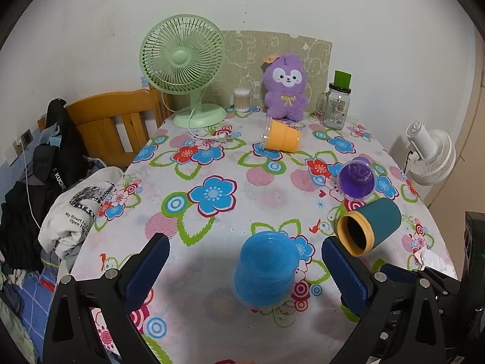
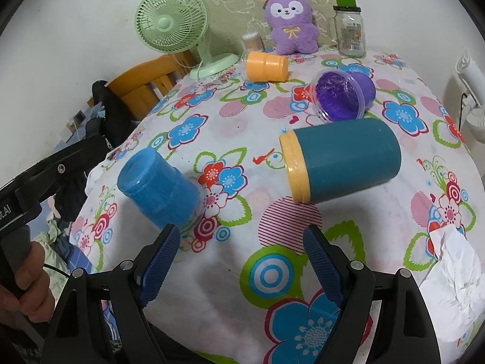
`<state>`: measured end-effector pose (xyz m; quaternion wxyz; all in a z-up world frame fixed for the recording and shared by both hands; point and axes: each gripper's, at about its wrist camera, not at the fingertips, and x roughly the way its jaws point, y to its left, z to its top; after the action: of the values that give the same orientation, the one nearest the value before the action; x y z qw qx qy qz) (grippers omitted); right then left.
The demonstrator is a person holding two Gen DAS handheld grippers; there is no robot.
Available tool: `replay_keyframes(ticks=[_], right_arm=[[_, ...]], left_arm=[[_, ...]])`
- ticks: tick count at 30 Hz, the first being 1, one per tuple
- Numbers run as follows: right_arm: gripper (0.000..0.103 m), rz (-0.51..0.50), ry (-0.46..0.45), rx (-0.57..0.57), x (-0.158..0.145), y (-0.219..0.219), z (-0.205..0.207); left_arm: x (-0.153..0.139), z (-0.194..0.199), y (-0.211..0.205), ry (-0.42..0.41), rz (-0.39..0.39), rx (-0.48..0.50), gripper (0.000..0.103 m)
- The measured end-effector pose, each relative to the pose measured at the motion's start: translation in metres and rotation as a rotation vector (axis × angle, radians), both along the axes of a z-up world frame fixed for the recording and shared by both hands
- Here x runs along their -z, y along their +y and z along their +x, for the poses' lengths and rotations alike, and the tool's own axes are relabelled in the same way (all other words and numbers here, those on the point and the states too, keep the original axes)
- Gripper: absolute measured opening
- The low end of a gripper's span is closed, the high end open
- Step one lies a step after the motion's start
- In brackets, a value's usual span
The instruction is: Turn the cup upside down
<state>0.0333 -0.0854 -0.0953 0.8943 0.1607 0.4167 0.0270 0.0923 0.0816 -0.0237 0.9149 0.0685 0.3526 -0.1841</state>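
Both hand-held grippers are released: left hand-held gripper (image 1: 245, 254) straddles the inverted blue cup (image 1: 265, 268) near the bench (image 1: 212, 236) edge; right hand-held gripper (image 2: 241, 242) is empty. The cup's rim is hard to make out.

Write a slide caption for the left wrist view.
Open left gripper facing an upside-down blue cup; three cups lie tipped beyond.

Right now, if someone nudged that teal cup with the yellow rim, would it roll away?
Probably. The teal cup lies on its side on the tablecloth, so its round wall could roll. It looks like light plastic, likely easy to shove. The purple cup beside it might stop it.
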Motion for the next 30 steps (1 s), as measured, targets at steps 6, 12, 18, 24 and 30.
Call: replay_keyframes(ticks=[6,12,18,24,30], right_arm=[[0.085,-0.012,-0.023,-0.003,-0.011,0.004,0.000],[0.085,-0.029,-0.041,-0.001,-0.021,0.009,-0.002],[0.085,-0.045,-0.064,-0.002,-0.032,0.014,-0.003],[0.085,-0.067,-0.088,-0.011,-0.044,0.022,-0.006],[0.087,-0.087,-0.121,-0.017,-0.059,0.030,-0.008]], left_arm=[[-0.010,-0.005,0.007,-0.019,-0.014,0.000,0.103],[-0.019,-0.010,0.015,-0.040,-0.030,-0.006,0.103],[-0.029,-0.013,0.020,-0.063,-0.044,-0.014,0.103],[-0.035,-0.016,0.026,-0.075,-0.060,-0.020,0.103],[-0.043,-0.021,0.033,-0.092,-0.077,-0.022,0.103]])
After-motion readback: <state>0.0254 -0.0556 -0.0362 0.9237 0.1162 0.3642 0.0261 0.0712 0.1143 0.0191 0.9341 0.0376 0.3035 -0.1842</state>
